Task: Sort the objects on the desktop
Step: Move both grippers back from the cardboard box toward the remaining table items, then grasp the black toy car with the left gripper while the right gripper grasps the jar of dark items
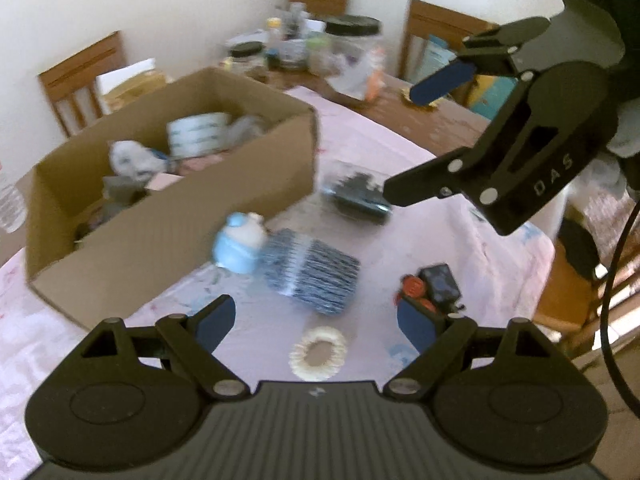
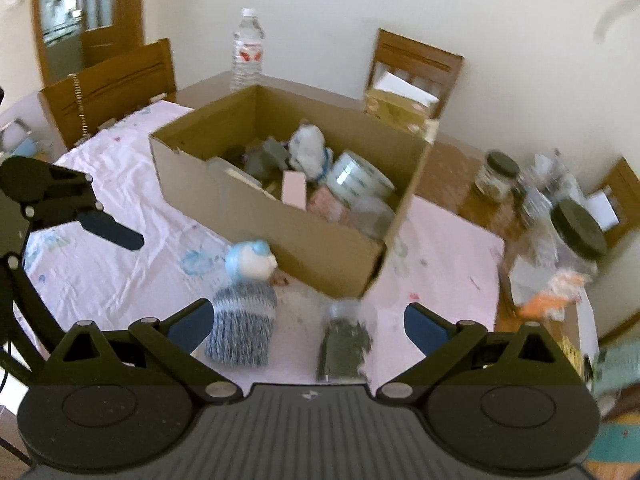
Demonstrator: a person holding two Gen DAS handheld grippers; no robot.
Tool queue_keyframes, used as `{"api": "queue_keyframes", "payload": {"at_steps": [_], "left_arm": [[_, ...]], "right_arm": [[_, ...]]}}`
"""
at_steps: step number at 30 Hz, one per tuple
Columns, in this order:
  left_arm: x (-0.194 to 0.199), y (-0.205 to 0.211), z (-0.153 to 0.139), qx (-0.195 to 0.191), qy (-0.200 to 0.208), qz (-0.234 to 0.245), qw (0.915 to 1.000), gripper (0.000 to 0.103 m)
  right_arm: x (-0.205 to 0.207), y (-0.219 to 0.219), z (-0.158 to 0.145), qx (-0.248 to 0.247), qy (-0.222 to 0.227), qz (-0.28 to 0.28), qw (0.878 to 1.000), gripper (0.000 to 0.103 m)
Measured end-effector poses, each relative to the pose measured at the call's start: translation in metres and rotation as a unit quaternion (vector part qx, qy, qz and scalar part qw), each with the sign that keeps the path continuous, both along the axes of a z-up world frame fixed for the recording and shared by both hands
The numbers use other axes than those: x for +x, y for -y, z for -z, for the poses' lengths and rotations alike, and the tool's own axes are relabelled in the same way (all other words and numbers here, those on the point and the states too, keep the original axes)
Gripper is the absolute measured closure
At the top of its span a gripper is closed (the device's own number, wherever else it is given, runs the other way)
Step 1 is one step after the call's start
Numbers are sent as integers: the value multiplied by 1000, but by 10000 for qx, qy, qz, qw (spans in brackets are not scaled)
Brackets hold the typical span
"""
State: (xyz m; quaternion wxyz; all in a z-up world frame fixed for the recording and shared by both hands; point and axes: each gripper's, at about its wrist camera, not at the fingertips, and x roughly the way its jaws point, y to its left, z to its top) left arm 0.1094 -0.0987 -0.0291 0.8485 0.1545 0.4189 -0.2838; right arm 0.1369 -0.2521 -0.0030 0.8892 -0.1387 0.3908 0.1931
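Both the left gripper [image 1: 316,322] and right gripper [image 2: 308,324], wide and empty, should descend squarely over items beside the box [image 1: 168,216].

Cream walls [image 2: 400,8]; wooden chairs [image 2: 112,84] around table under pink cloth [image 2: 112,176]; glazed wooden door [image 2: 86,4], daylit.

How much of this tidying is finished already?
Partly. The cardboard box already holds a tape roll and other bits. Nothing is in hand: the left claw and right claw are both open and empty. The doll, clear packet, cream ring and dark toy remain outside it.
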Motion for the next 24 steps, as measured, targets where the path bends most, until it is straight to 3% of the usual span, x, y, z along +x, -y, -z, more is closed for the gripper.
{"api": "queue_keyframes", "payload": {"at_steps": [8,13,16,24], "left_arm": [[-11,26,24,296,130,874,9956,15],[-17,46,38,466,213,1612,9856,15],[-20,57,45,588,293,2133,9748,15],[-14,76,56,805,462,3445,9342,22]], "right_arm": [[-31,17,24,269,-397,660,9967,0],[-44,24,36,180,-571,845,9946,0],[-49,31,43,194,-696,908,9932,0],[-51,43,58,265,-957,939,9906,0]]}}
